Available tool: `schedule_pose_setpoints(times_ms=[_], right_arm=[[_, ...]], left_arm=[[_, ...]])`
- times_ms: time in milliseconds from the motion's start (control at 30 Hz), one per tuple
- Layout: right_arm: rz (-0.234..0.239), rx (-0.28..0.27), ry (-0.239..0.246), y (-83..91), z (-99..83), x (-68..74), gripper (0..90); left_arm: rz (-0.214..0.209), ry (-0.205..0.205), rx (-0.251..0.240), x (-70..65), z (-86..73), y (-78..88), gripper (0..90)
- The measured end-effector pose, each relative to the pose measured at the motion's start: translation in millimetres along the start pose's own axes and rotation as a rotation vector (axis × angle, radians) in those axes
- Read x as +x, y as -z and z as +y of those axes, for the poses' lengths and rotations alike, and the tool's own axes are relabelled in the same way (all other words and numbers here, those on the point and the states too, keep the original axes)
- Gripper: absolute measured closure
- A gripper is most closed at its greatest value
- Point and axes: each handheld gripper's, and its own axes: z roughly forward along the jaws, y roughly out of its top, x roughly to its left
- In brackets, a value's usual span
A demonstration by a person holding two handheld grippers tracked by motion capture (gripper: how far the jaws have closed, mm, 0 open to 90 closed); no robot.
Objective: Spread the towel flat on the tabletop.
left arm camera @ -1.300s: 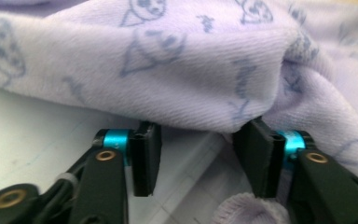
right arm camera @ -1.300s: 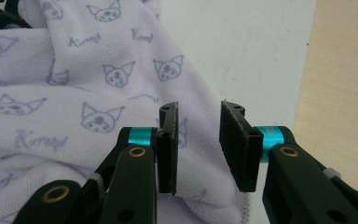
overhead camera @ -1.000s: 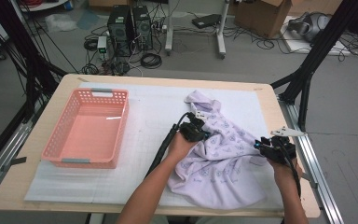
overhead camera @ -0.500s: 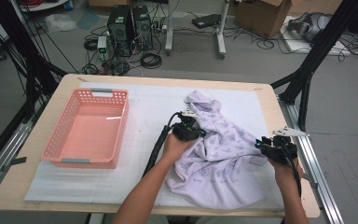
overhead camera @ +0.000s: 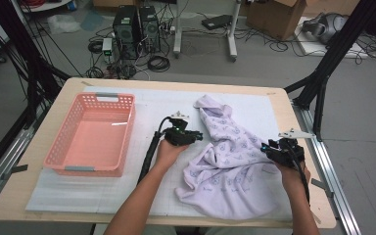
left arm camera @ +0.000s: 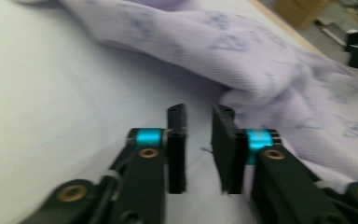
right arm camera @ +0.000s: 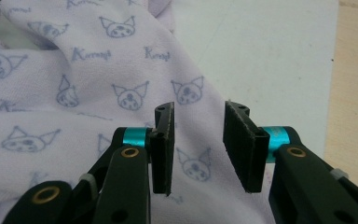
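Each hand-held gripper [right arm camera: 198, 149] has black jaws, turquoise collars, brass screws and a black cable.

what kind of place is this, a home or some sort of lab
Most likely a lab or workshop for recording, not a home: computer towers and loose cables sit on the bare floor, black frame struts flank the table, and cardboard boxes stand behind.

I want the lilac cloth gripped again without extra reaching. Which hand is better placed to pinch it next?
Probably the right. The right tongs hover open directly over the cloth near its edge, while the left tongs, just opened and holding nothing, sit over the bare mat beside the fabric.
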Motion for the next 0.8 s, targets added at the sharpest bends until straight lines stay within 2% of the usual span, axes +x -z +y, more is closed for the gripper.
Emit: schedule_pose_setpoints(times_ms=[33, 100, 167, 200, 267, 367, 433, 467, 500, 567, 600, 700, 800], right_arm=[[0.000, 0.003, 0.000, -0.6, 0.1, 0.3, 63.1], [0.001, 0.009, -0.003, -0.9, -0.3, -0.7, 63.1], [0.002, 0.005, -0.009, -0.6, -0.5, -1.6, 63.2], [0.002, 0.005, -0.011, -0.5, -0.5, -1.5, 63.2], [0.002, 0.008, -0.009, -0.2, -0.5, -1.2, 63.2], [0.004, 0.009, -0.012, 0.2, -0.9, -1.2, 63.2], [0.003, 0.006, -0.013, 0.7, -1.2, -1.3, 63.2], [0.003, 0.005, -0.010, 1.1, -1.3, -1.5, 63.3], [0.004, 0.007, -0.010, 1.4, -1.5, -1.3, 63.4], [0.005, 0.007, -0.010, 1.5, -1.4, -1.2, 63.5], [0.006, 0.006, -0.013, 1.6, -1.4, -0.9, 63.4], [0.007, 0.004, -0.013, 2.0, -1.4, -0.9, 63.7], [0.010, 0.000, -0.016, 2.0, -1.1, -1.1, 63.9]], left_arm=[[-0.008, -0.005, -0.003, -3.3, -0.2, -3.1, 64.4], [-0.005, -0.040, 0.014, -11.2, -0.2, -11.9, 59.6], [0.023, -0.098, 0.071, -16.9, 0.1, -20.5, 56.4], [0.046, -0.148, 0.112, -21.7, 0.5, -26.9, 55.2], [0.072, -0.202, 0.132, -28.9, 1.4, -34.1, 55.1], [0.112, -0.252, 0.149, -38.0, 2.8, -44.6, 56.3], [0.125, -0.273, 0.161, -39.5, 3.8, -45.4, 61.2], [0.125, -0.273, 0.171, -38.3, 4.9, -44.1, 67.3], [0.120, -0.274, 0.183, -35.8, 5.8, -41.7, 87.0], [0.096, -0.235, 0.193, -30.1, 6.3, -37.0, 87.0], [0.110, -0.223, 0.174, -27.2, 5.6, -32.7, 87.0], [0.108, -0.176, 0.125, -17.7, 4.3, -17.3, 87.3], [0.126, -0.150, 0.067, -9.0, 2.5, 5.0, 87.4]])
